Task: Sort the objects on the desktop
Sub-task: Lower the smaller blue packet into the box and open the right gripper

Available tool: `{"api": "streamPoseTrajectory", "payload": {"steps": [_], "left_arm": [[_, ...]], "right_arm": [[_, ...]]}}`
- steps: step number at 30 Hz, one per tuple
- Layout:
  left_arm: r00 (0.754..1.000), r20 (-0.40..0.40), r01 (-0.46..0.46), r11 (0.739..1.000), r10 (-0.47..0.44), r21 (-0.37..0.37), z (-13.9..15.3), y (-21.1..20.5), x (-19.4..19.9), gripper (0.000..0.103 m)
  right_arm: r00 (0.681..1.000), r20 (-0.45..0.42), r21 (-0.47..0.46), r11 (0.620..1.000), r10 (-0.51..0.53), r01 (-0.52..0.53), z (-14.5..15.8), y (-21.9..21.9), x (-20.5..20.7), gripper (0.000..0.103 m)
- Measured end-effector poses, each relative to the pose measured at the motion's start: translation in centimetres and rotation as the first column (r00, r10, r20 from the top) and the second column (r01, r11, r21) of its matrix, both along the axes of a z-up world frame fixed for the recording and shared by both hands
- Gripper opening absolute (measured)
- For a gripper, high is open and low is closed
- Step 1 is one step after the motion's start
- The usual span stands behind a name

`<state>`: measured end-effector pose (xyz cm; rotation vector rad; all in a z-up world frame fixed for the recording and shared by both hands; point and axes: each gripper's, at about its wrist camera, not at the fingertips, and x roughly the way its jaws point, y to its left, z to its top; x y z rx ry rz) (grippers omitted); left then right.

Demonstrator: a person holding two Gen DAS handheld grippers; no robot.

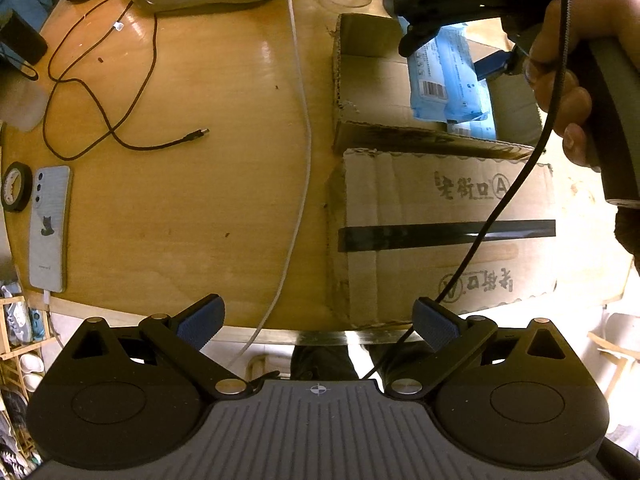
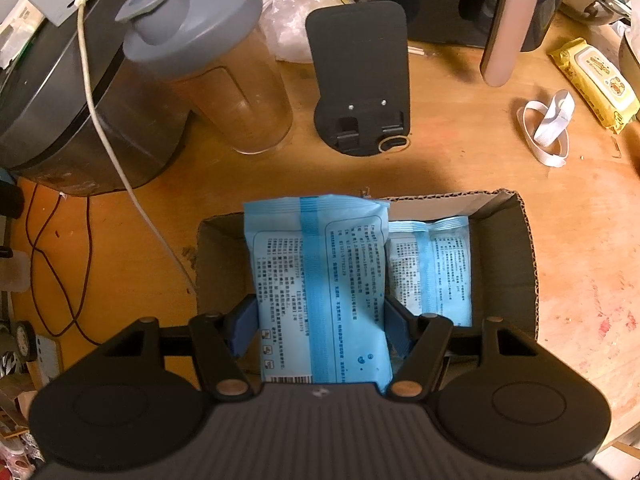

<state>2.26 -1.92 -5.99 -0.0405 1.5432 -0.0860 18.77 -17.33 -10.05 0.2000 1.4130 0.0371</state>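
My right gripper [image 2: 320, 322] is shut on a light blue wipes packet [image 2: 320, 280], holding it upright over an open cardboard box [image 2: 524, 248]. A second blue packet [image 2: 432, 268] lies inside that box to the right. In the left wrist view the same box [image 1: 372, 80] sits at the upper right with the held packet [image 1: 444, 80] in it, and a hand grips the right tool above. My left gripper [image 1: 318, 326] hangs open over the table's front edge, nothing between its blue pads [image 1: 200, 322].
A taped closed carton [image 1: 448, 232] lies in front of the open box. A phone [image 1: 50, 224], a tape roll [image 1: 16, 192], a black cable [image 1: 132, 136] and a white cord [image 1: 304, 140] lie on the table. A shaker bottle [image 2: 216, 64], black stand [image 2: 360, 80], white strap [image 2: 548, 128] and yellow wipes pack [image 2: 596, 80] sit beyond the box.
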Motion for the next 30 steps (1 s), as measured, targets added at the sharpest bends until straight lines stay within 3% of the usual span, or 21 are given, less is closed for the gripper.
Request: {"api": "streamPoseTrajectory", "payload": {"steps": [18,30], "left_arm": [[1.0,-0.003,-0.012,1.0,0.012,0.002,-0.3,0.9,0.1,0.103],[1.0,-0.012,-0.018,1.0,0.018,0.01,-0.7,1.2,0.4,0.103]], "right_arm": [[1.0,0.0,-0.002,1.0,0.013,-0.013,-0.3,1.5,0.3,0.065],[1.0,-0.012,-0.025,0.999,0.025,-0.025,-2.1,2.0,1.1,0.065]]}}
